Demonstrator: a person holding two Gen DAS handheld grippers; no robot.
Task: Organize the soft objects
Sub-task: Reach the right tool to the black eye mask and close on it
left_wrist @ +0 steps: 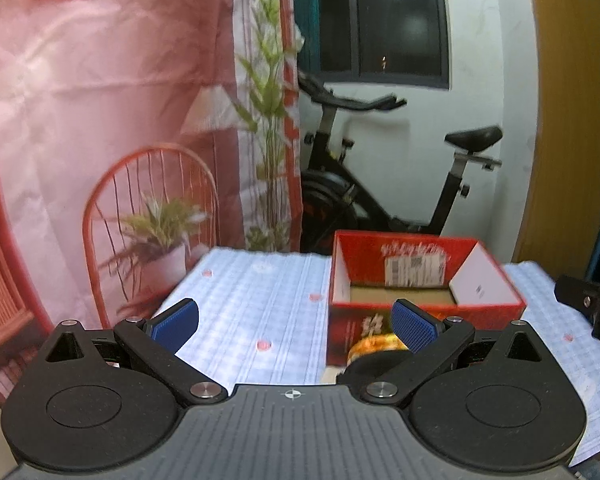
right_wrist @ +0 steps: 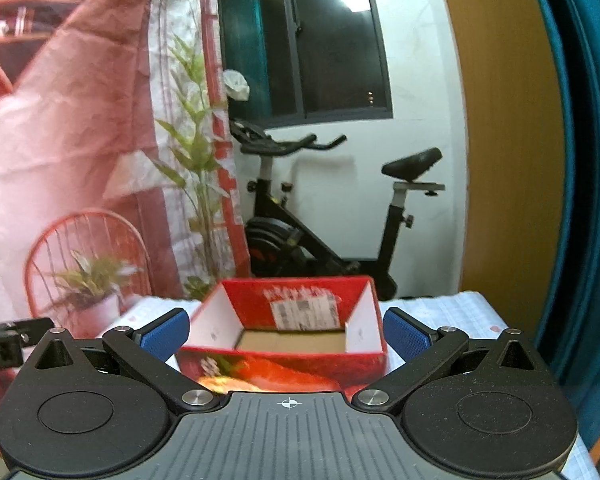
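Left gripper [left_wrist: 294, 322]: jaws wide apart, nothing between the blue pads [left_wrist: 175, 322]. It hangs over the near part of the table [left_wrist: 256, 304], which wears a pale blue checked cloth w/ small pink spots. Right gripper [right_wrist: 284, 334]: jaws also wide apart, nothing held, lined up roughly on the box.

The red box [left_wrist: 424, 316] stands toward the table's far edge, right of centre in the left wrist view, open top up. From both views its inside shows only a bare cardboard floor, white side walls and a shipping label on the back wall; no soft thing visible in it.

Just in front of the box's near wall, low behind the left gripper's right finger, sits a yellow-orange lump [left_wrist: 376, 346]. Prob. one of the soft things to sort, but it's mostly hidden and blurred, so can't tell what it is, or whether it touches the box.

Further out: a pink printed backdrop [left_wrist: 100, 100] w/ a chair and plants on the left, an exercise bike [left_wrist: 380, 184] past the far edge, a dark window above.

Progress, as I judge it: at or near the start. Box looks empty, both grippers free. Left to do: pick up the soft items, starting likely w/ that lump, and put them in the box.
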